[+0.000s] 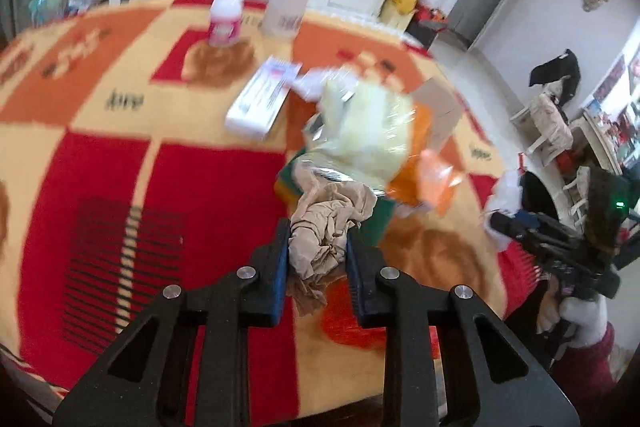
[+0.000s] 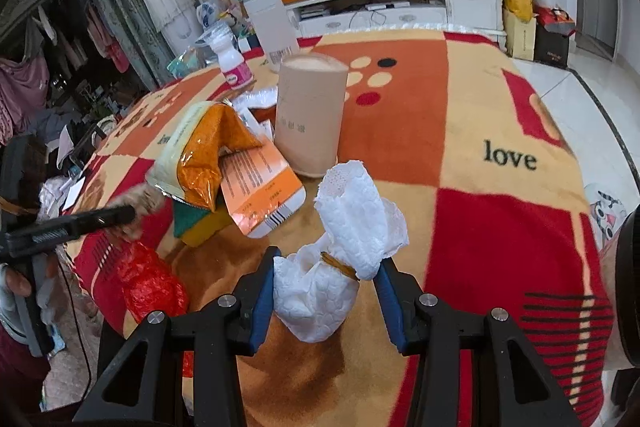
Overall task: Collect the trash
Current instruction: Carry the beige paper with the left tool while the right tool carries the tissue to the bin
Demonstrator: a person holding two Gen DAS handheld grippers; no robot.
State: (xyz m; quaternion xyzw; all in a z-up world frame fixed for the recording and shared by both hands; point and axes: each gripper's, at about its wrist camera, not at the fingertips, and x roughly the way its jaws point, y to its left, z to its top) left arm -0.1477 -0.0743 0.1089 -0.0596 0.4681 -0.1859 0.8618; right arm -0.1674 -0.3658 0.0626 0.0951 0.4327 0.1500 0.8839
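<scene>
Biggest thing on my screens is the fuzzy blanket-covered table with red, orange and cream squares (image 2: 460, 115), with "love" printed on it in a few spots. It fills most of both wrist views.

Next down in size, the tall tan cardboard tube (image 2: 310, 115) stands upright near the middle, seen from my right camera. Just to its left there's a heap: a crinkly orange-and-cream plastic snack bag (image 2: 200, 155) leaning over a flat orange leaflet with a barcode (image 2: 266, 195), and under those a green-and-yellow sponge block (image 2: 196, 227). A crumpled red plastic bag (image 2: 150, 291) hangs at the table's near-left edge. Further back, a small white bottle with a pink label (image 2: 234, 67) stands upright. In the left view, which is pretty blurry, a flat white box (image 1: 260, 99) lies beyond the heap.

Now the claws. My right gripper (image 2: 326, 291) is clenched on a wad of white paper towel with a yellow rubber band around its neck (image 2: 320, 291); both blue pads press its sides, and the loose frilly end sticks up above the jaws, over the blanket.

My left gripper (image 1: 318, 255) has its jaws narrow, pinching a crumpled beige piece of thin fabric or paper (image 1: 326, 227). The blue pads touch it on both sides, and the bundle sits right at the near edge of the snack-bag heap. I can't tell if it's lifted clear.
</scene>
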